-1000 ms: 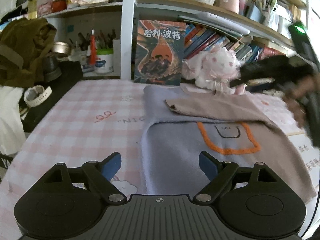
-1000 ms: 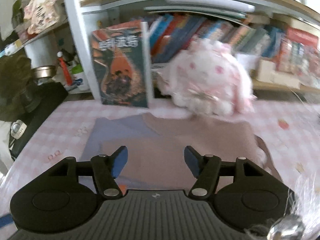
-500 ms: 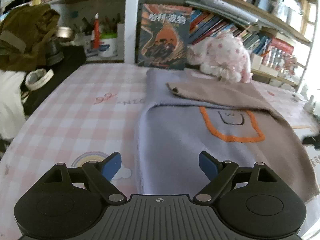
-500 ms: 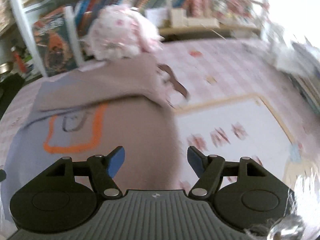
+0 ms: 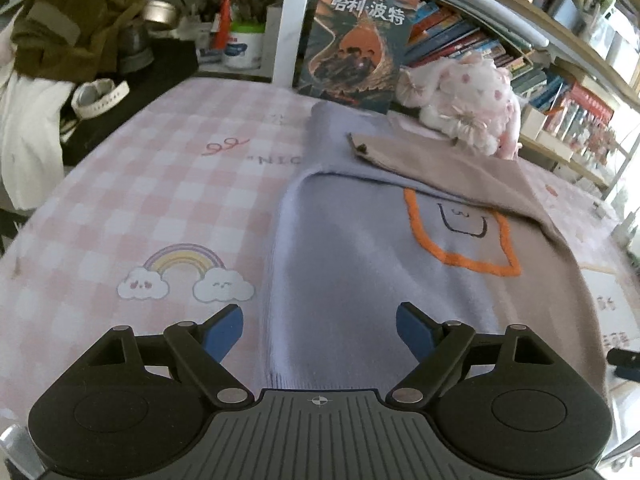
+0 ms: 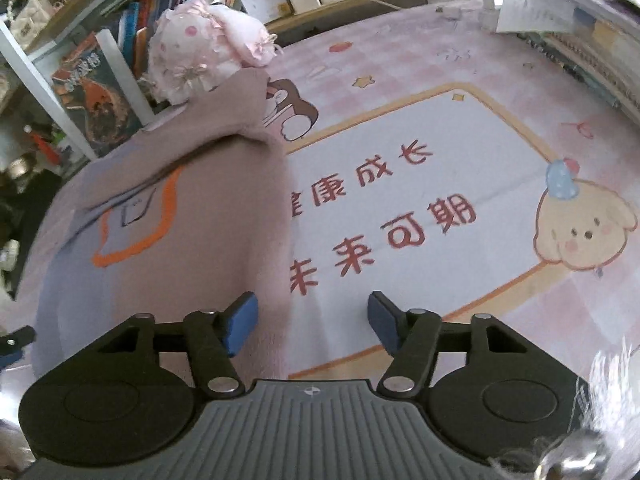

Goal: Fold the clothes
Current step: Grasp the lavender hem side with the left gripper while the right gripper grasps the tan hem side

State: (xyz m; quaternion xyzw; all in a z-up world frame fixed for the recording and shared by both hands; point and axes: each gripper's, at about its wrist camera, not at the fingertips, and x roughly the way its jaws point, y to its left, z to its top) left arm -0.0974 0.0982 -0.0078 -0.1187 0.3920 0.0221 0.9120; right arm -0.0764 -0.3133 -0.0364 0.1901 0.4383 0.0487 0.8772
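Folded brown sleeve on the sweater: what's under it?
The brown sleeve lies across the sweater's lilac chest, covering the top of the orange outline. Anything further beneath is hidden.

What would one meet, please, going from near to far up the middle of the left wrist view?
Left hand-held gripper → lavender-and-taupe knit sweater with orange outline → taupe sleeve folded across it → dark upright book with orange cover art.

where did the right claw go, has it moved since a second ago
Yes. The right claw swung right and back toward the near hem: it faced the plush toy, now far upper left, and straddles the sweater edge.
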